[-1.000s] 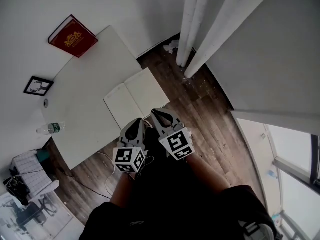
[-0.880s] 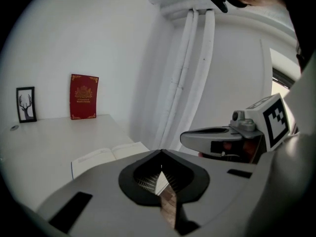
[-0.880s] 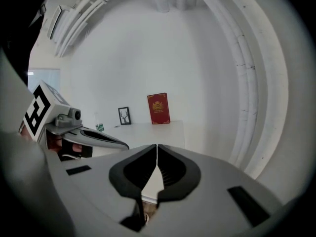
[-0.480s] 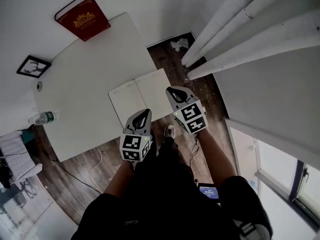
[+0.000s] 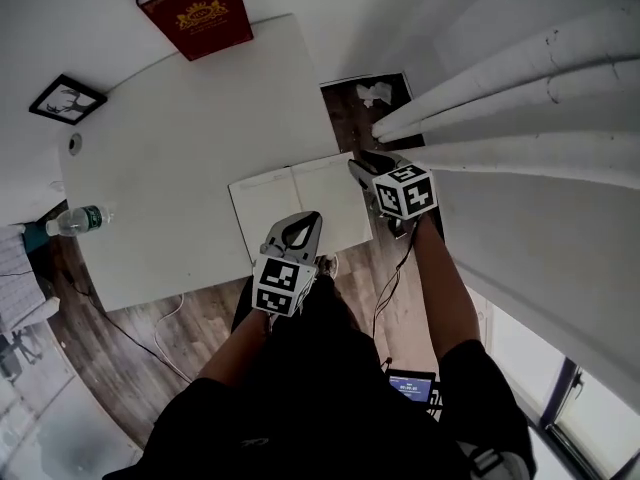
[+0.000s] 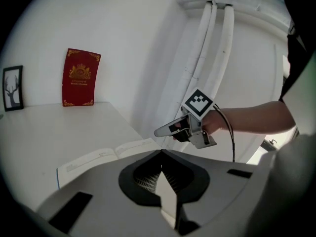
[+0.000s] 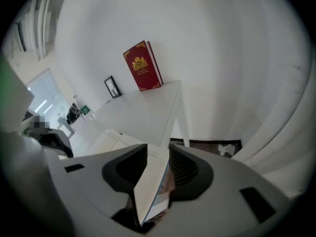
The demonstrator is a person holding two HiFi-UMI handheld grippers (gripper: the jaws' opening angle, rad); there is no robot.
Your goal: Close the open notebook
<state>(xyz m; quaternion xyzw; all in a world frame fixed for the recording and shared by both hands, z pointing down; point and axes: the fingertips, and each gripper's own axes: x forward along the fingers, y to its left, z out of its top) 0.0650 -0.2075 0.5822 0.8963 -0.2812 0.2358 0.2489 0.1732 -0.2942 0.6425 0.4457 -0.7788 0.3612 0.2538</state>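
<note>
The open notebook point(image 5: 300, 203) lies flat, white pages up, at the near edge of the white table point(image 5: 170, 168). My right gripper point(image 5: 362, 165) is at its right edge. In the right gripper view its jaws point(image 7: 158, 149) are opening, and the notebook's right-hand edge point(image 7: 150, 186) stands between them, not pinched. My left gripper point(image 5: 305, 220) hovers over the notebook's near edge, shut and empty. In the left gripper view its closed tips point(image 6: 161, 152) point across the notebook point(image 6: 103, 157), with the right gripper point(image 6: 165, 130) beyond.
A red book point(image 5: 198, 13) leans on the wall at the table's far side. A small black picture frame point(image 5: 68, 98) and a water bottle point(image 5: 75, 220) stand at the left. White pipes point(image 5: 500, 78) run close by on the right. Cables trail over the wooden floor point(image 5: 350, 268).
Both grippers have moved forward and down from the person's lap to the notebook. The right one went further and now straddles the notebook's right edge.
</note>
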